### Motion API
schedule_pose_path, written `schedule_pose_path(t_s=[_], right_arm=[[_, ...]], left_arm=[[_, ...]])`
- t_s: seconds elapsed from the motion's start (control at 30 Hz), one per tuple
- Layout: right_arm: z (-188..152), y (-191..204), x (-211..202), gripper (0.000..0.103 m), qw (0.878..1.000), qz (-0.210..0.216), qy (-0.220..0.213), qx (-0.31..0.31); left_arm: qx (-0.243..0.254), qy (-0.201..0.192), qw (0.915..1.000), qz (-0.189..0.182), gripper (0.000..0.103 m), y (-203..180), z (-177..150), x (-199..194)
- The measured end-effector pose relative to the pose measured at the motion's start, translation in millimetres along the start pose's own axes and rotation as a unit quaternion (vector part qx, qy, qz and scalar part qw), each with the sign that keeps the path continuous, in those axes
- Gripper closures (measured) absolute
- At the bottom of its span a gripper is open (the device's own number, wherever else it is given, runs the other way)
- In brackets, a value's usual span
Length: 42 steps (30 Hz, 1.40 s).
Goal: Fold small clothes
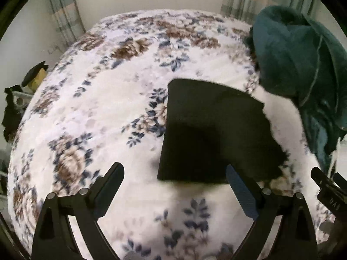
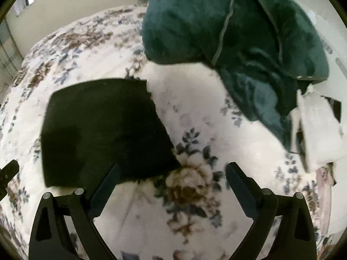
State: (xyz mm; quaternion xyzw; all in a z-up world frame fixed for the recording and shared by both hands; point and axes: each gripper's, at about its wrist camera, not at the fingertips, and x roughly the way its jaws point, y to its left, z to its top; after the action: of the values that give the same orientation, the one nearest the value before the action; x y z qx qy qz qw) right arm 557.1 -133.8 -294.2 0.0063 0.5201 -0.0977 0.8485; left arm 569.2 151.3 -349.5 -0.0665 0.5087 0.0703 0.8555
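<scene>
**Desk:** What's nearest the lens?

**Photographer:** Both pairs of tongs, held above a bed. The left tongs [image 1: 174,174] are spread wide with nothing between them; their right finger overlaps the near edge of a folded black garment [image 1: 214,130] in the frame, though whether it touches the cloth cannot be told. The right tongs [image 2: 173,174] are equally wide apart and empty, with their left finger crossing the garment's [image 2: 102,130] near right corner in that view.

**Desk:** And the garment itself?

**Photographer:** It lies flat on the floral bedspread [image 1: 104,99], folded into a compact, roughly square shape with a ragged right edge. It sits just ahead of both tools, right of centre from the left wrist and left of centre from the right wrist. The tip of the right tool shows at the lower right edge of the left view.

**Desk:** Beyond it?

**Photographer:** A heap of dark green plush fabric with pale piping [image 2: 238,34], further back and to the right, apart from the black piece. A white folded item [image 2: 318,125] sits beside the heap on the far right. Striped curtains [image 1: 63,17] hang against the wall behind the bed. Both frames are slightly blurred.
</scene>
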Motion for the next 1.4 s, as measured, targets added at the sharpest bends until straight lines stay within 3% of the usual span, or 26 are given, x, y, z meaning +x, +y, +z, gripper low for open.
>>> schedule_pose_path(t_s=[0.2,0.47,0.63,0.83,1.17,1.3,1.4], right_arm=[[-15.1,-22.5,-114.6,0.004,0.999,0.004,-0.045,-0.018],[-52.3,-56.2,-305.8,0.004,0.990,0.013,-0.134,-0.053],[-80.8,-77.0,-413.4,0.004,0.981,0.030,-0.182,-0.054],[-117.0,-100.7,-510.3,0.004,0.971,0.048,-0.225,-0.058],[-161.2,-135.4,-604.1,0.004,0.960,0.066,-0.266,-0.056],[-168.1,-145.3,-618.5,0.004,0.958,0.071,-0.273,-0.057],[-170.1,-152.0,-623.0,0.003,0.956,0.071,-0.277,-0.061]], left_arm=[[0.007,-0.042,0.9991,0.006,0.007,-6.3,-14.4,-110.9],[0.019,-0.105,0.9943,0.003,0.007,-9.7,-45.6,-264.5],[0.016,-0.127,0.9918,-0.011,0.007,-11.6,-70.2,-334.3],[0.023,-0.158,0.9871,-0.013,0.007,-15.1,-102.3,-401.4],[0.017,-0.188,0.9819,-0.009,0.007,-20.0,-132.6,-455.1],[0.009,-0.204,0.9788,0.000,0.007,-20.8,-137.1,-466.0],[0.004,-0.214,0.9768,0.008,0.000,-21.6,-140.7,-470.1]])
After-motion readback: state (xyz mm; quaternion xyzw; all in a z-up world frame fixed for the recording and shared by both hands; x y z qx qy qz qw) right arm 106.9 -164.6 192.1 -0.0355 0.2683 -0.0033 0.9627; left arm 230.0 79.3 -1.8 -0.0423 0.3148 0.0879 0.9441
